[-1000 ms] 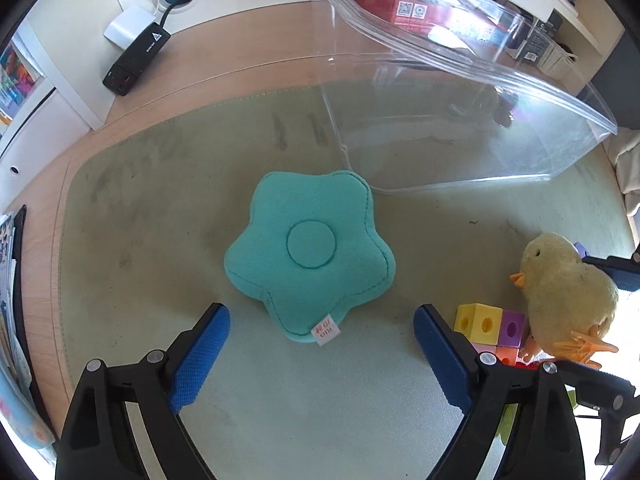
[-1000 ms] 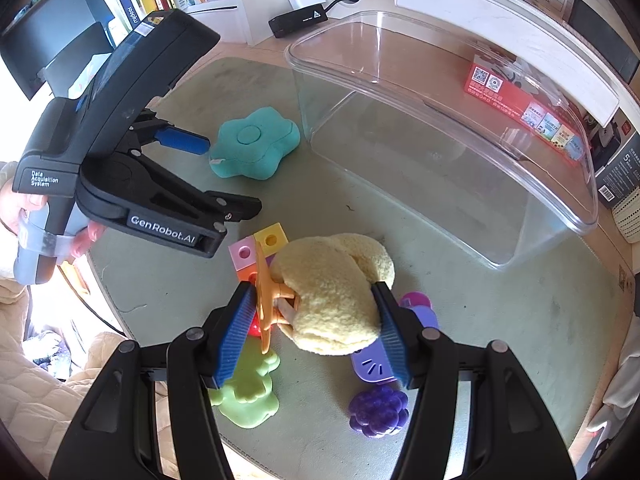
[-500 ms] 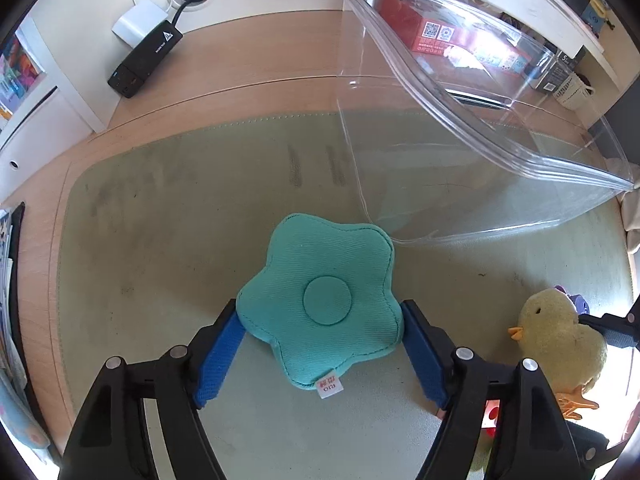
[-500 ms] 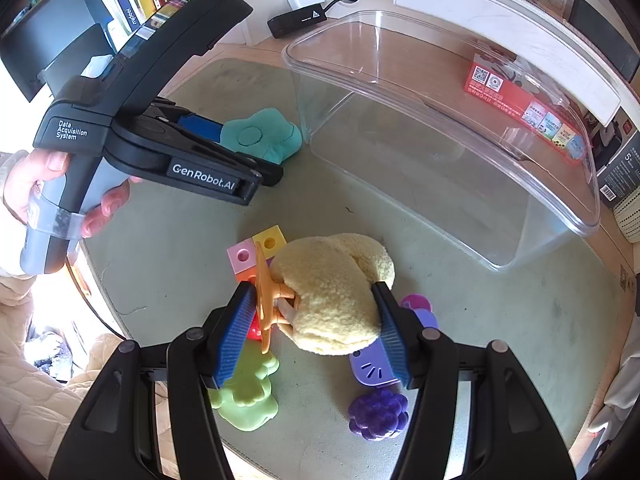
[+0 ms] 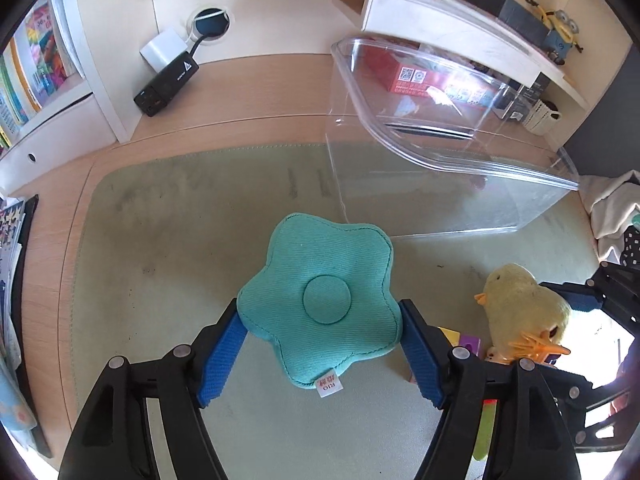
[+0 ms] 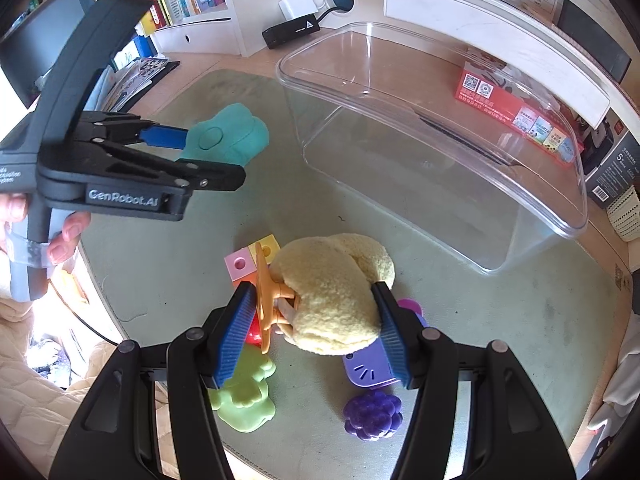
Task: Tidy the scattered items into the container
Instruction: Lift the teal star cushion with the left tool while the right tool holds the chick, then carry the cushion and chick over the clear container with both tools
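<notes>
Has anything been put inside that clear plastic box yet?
No, the clear plastic box holds nothing; the yellow chick and teal cushion are outside it.

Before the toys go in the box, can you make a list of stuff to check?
1. Left gripper has the teal flower cushion between its pads: ok.
2. Right gripper is squeezing the yellow chick: ok.
3. Clear container is open on top with no lid: ok.
4. Container has room inside; nothing lies in it: ok.
5. Cushion is lifted off the mat: cannot tell.
6. All toys tidied: not ok; purple grapes, green shape and blocks lie on the mat.
</notes>
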### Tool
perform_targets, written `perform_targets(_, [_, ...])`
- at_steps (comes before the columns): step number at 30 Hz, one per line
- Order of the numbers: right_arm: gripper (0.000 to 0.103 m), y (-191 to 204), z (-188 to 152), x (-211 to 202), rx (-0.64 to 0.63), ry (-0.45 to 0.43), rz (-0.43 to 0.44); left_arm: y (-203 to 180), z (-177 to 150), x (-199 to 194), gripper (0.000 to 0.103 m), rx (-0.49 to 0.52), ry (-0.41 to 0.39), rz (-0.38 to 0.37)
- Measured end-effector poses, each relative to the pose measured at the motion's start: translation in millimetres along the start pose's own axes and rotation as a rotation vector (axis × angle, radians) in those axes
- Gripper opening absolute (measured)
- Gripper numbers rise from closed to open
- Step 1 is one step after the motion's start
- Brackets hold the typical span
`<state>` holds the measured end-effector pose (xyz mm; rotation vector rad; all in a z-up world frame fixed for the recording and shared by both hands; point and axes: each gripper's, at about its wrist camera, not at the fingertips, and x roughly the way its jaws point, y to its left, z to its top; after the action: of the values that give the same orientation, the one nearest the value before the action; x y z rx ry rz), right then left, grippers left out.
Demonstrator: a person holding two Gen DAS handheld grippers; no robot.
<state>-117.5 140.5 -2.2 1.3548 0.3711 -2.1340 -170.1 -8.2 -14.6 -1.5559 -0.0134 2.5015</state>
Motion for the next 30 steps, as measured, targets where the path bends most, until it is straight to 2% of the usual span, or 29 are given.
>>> perform_targets(2, [0.056,-4,1,-2,0.012,-0.006,-0.005,-17,-8,-4,0.071,0.023,-0.043,0.01])
perform_targets(8, [0.056,-1,-1,-12,0.037,-0.046,-0.047,-17,-27,-47,0.071,0.07,-0.145,0.04])
perform_targets(16, [0.056,-7,-13,-26,0.06,-0.1,-0.062,-29,-28,-62,0.071,0.124,-0.143,-0.034])
perform_targets(23, [0.056,-16,-17,-53,0.083,-0.161,-0.075,-48,-23,-83,0.071,0.168,-0.196,-0.052])
perform_targets(30, [0.056,-26,-6,-84,0.101,-0.246,-0.107,-61,-2,-96,0.071,0.185,-0.239,-0.073])
